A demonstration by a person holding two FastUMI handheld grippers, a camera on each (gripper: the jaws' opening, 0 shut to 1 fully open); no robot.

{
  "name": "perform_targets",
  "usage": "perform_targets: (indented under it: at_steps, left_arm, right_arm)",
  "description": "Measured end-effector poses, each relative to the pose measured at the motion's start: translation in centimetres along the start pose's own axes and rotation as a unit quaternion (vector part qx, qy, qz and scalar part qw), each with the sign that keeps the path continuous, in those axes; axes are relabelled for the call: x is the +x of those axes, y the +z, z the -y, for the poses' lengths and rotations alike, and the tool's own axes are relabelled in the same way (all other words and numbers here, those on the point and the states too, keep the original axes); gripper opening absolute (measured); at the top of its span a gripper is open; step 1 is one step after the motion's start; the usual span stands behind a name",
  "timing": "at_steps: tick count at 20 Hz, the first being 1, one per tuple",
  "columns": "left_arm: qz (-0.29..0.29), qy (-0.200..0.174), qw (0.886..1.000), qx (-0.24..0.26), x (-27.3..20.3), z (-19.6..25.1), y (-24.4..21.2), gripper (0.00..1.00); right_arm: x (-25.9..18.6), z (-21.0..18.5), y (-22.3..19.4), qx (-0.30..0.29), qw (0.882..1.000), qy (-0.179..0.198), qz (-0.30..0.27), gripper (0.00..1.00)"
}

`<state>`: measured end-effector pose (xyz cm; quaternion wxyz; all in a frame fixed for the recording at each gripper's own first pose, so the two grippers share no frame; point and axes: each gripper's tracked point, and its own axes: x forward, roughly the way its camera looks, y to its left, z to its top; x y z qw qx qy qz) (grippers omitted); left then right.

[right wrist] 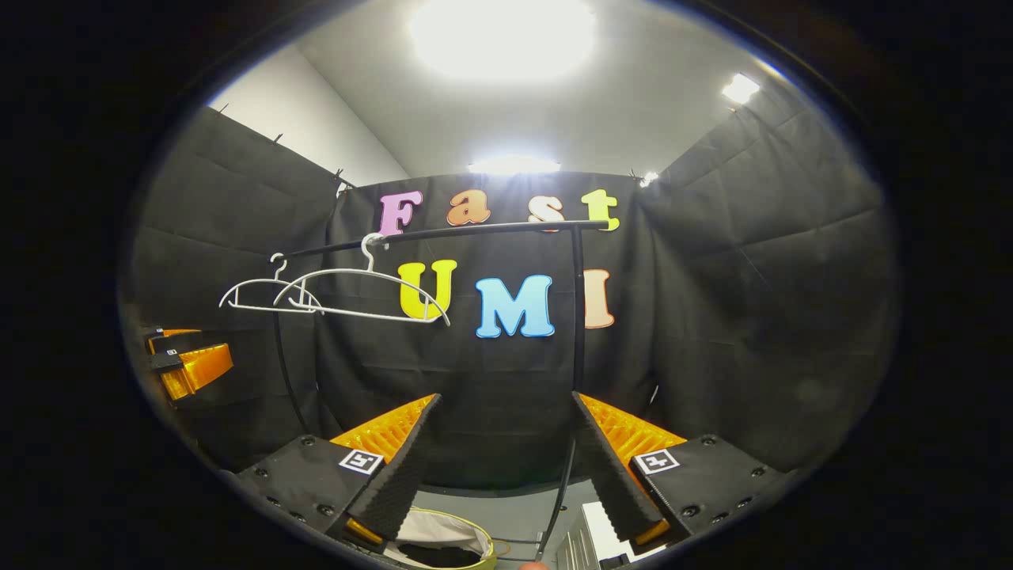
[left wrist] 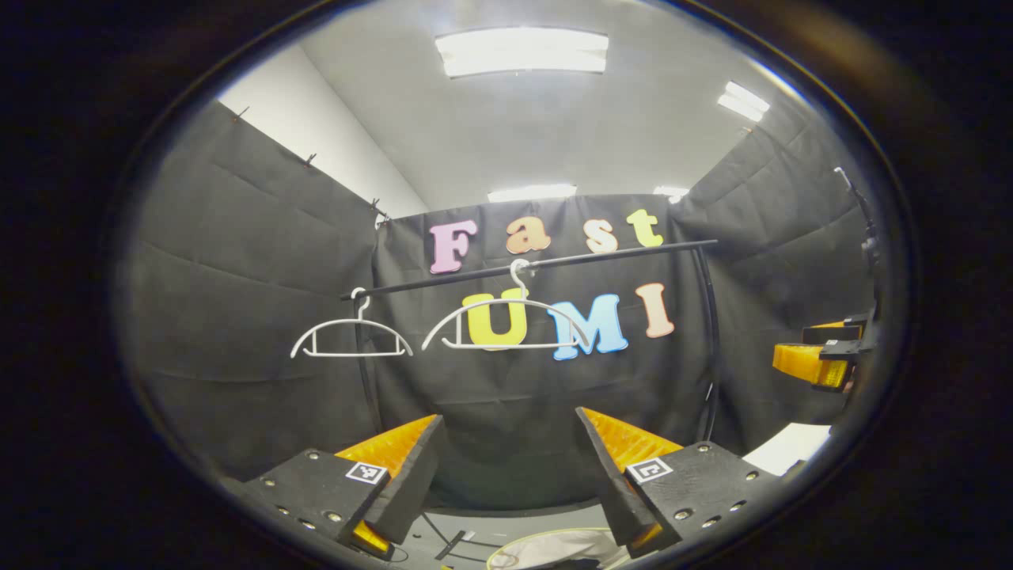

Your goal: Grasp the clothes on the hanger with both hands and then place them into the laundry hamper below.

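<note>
Two bare white hangers [left wrist: 360, 319] [left wrist: 518, 285] hang on the black rail [left wrist: 601, 253]; no garment is on them. The right gripper view shows the same hangers [right wrist: 273, 281] [right wrist: 368, 271] and rail [right wrist: 475, 228] up to the left. Below, the round hamper [left wrist: 506, 554] [right wrist: 475, 529] holds pale fabric [left wrist: 554, 546] [right wrist: 439, 526]; I cannot tell whether it is a garment or the lining. My left gripper [left wrist: 506, 467] is open with nothing between its fingers. My right gripper [right wrist: 506, 467] is open and likewise empty. Each one sits at the far edge of the other's view [left wrist: 823, 360] [right wrist: 190, 368].
The rack's black upright post [right wrist: 578, 317] stands just ahead of the right gripper, and its curved left leg [right wrist: 285, 380] drops toward the floor. A white object [left wrist: 791, 447] [right wrist: 609, 538] sits low on the right. Black cloth walls close in on three sides.
</note>
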<state>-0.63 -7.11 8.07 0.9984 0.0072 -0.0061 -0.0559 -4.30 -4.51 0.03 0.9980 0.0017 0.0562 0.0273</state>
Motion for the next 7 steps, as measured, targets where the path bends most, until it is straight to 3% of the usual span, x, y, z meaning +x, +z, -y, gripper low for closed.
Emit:
perform_targets:
  at_steps: [7]
  left_arm:
    - [0.003,0.001,1.000,-0.005,0.79,-0.09,-0.26,0.94]
  right_arm:
    - [0.63,0.16,-0.07,-0.008,1.000,-0.002,0.004,0.97]
